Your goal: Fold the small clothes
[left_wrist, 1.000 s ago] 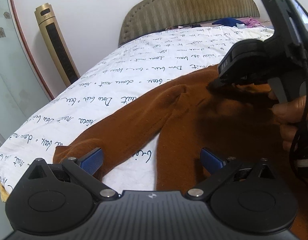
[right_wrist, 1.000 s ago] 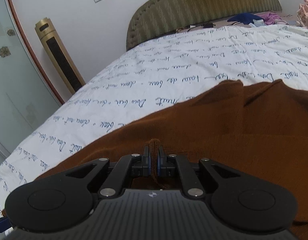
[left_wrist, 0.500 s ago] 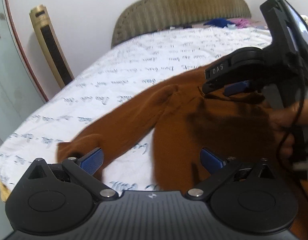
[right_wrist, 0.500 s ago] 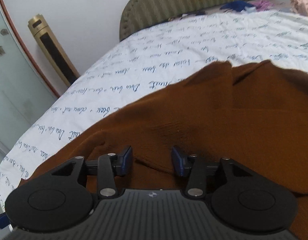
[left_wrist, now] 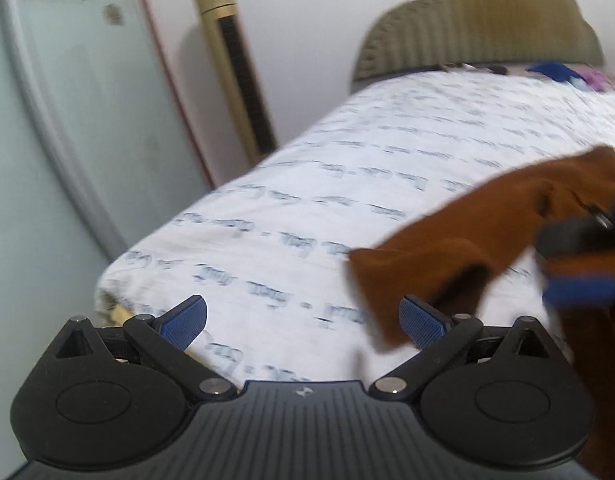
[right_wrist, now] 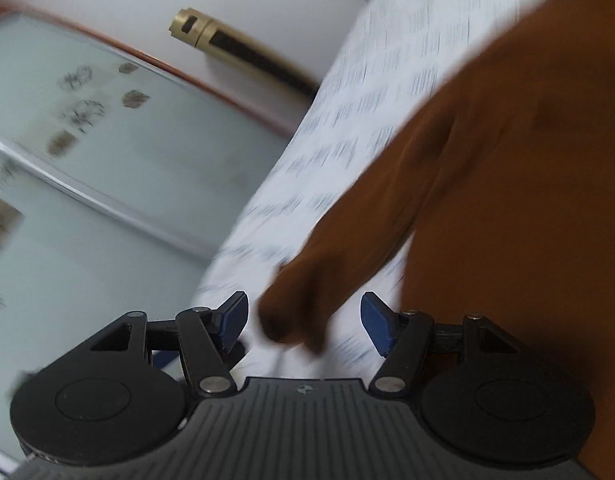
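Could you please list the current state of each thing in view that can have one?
Left tool: open, nothing between its pads.
Right tool: jaws opening, not gripping; the sleeve end lies past the gap.
Brown sweater: unfolded, lying on the bed, one sleeve stretched out.
Bed sheet: spread over the bed, fairly smooth.
Tower fan: standing upright by the wall; on or off, cannot tell.

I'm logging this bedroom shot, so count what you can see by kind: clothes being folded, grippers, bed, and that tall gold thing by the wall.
Brown sweater: 1
Grippers: 2, left gripper, right gripper
Bed: 1
Gold tower fan: 1
Total: 5
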Demonstrator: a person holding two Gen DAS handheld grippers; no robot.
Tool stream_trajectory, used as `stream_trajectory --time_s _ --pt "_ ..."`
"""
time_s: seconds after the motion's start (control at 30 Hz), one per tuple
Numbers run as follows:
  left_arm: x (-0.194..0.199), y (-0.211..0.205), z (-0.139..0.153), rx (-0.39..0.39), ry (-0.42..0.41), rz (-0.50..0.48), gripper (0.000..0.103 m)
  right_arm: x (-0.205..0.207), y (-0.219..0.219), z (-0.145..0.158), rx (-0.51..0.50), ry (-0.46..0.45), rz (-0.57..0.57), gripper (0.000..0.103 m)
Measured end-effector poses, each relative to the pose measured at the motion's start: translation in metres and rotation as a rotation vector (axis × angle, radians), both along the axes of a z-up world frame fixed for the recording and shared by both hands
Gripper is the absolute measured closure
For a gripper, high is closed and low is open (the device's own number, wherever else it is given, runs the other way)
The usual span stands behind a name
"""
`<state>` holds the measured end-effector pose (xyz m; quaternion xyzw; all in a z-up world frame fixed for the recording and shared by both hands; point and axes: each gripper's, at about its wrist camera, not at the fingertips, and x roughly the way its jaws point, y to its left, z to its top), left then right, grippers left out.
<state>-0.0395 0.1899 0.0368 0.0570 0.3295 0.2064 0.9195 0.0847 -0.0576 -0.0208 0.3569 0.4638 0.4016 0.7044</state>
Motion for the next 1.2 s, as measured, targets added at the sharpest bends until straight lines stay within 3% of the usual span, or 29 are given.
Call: stream_trajectory --time_s 0.13,0.3,0.37,0.47,0.53,0.63,0.73,0.8,0.83,0.9,0.93,0.97,1.03,1.2 --pt "0.005 0.017 -0.006 -0.014 0.009 0.036 0.000 -0.007 0.011 -0.025 0.200 0.211 0.017 0.033" --pt "0.005 0.013 -0.015 -0.005 0.031 0.033 0.000 -0.014 0.016 -0.046 0.247 0.352 -0.083 0.033" --pt "0.005 0.008 -0.015 -0.001 0.029 -0.011 0.000 -0.018 0.015 -0.050 0.268 0.385 -0.122 0.030" --pt "0.003 -0.010 -0.014 0.072 0.022 -0.119 0.000 -0.019 0.017 -0.045 0.252 0.351 -0.166 0.019" --pt "0.000 -0.025 -0.016 0.142 0.022 -0.226 0.000 -0.020 0.019 -0.033 0.171 0.253 -0.166 0.014" --pt "-0.004 -0.043 -0.019 0.252 -0.006 -0.348 0.000 -0.021 0.015 -0.014 0.028 0.105 -0.195 0.014" --pt "0.001 -0.052 -0.024 0.369 -0.021 -0.403 0.000 -0.021 0.006 -0.012 0.027 0.085 -0.217 0.012" --pt "0.006 -0.050 -0.025 0.385 -0.011 -0.438 0.001 -0.020 0.002 -0.013 0.045 0.091 -0.219 0.011" --pt "0.009 -0.050 -0.026 0.381 -0.010 -0.457 0.005 -0.020 -0.001 -0.014 0.044 0.088 -0.224 0.010" --pt "0.018 -0.049 -0.029 0.367 0.026 -0.468 0.037 -0.020 -0.003 -0.014 0.035 0.084 -0.240 0.009" --pt "0.024 -0.047 -0.033 0.355 0.051 -0.465 0.067 -0.020 -0.004 -0.014 0.035 0.081 -0.245 0.008" --pt "0.032 -0.046 -0.035 0.324 0.078 -0.454 0.086 -0.020 -0.004 -0.014 0.037 0.082 -0.250 0.008" --pt "0.041 -0.038 -0.037 0.254 0.108 -0.414 0.095 -0.021 -0.006 -0.010 0.048 0.080 -0.251 0.007" --pt "0.042 -0.039 0.006 0.058 -0.002 -0.455 0.096 -0.028 -0.022 0.017 0.024 -0.053 -0.269 0.004"
